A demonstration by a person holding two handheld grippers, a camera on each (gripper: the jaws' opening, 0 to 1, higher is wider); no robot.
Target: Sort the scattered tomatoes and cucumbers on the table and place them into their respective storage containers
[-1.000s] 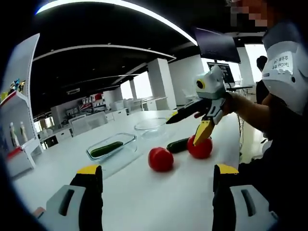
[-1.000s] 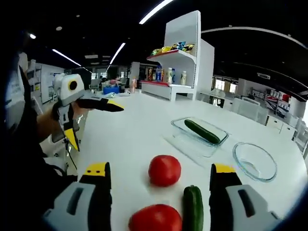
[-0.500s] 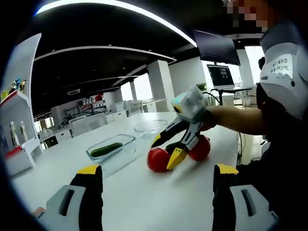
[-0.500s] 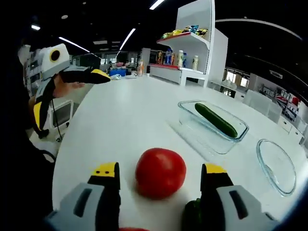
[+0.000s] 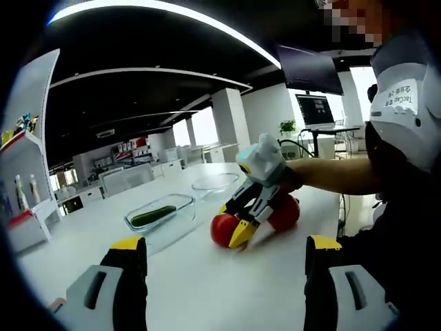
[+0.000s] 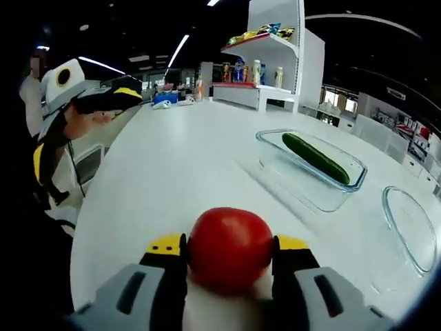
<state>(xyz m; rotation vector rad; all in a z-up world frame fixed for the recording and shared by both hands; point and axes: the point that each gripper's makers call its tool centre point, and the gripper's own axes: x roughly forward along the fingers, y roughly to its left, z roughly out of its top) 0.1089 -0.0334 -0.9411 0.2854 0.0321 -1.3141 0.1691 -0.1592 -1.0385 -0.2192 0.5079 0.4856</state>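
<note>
**Right gripper closes in on the near tomato**

The tomato (image 6: 229, 248) sits on the white surface (image 6: 186, 165), and the right gripper (image 6: 229, 243) has it bracketed: yellow-tipped fingers (image 6: 167, 244) are one on each side at its widest part, pressed against the skin or as near as makes no difference. Looks like a grip across the middle, though whether it is fully clamped I cannot say for sure.

How will it handle? Smooth, glossy skin, so slippery; round, so it will roll if nudged off-centre. Probably light, with soft flesh that bruises under a hard squeeze. Best hold, I'd judge, is just where the fingers are, across the equator with gentle pressure.

From the left gripper view, a second tomato (image 5: 284, 212) lies just behind the first, touching or nearly so. Farther across the surface stands a rectangular glass container (image 6: 311, 172) with a cucumber (image 6: 317, 158) lying in it, and beside that a round glass bowl (image 6: 412, 227), the likely home for the tomatoes.

The left gripper (image 5: 219, 248) hangs above the surface, fingers spread wide, holding nothing.
</note>
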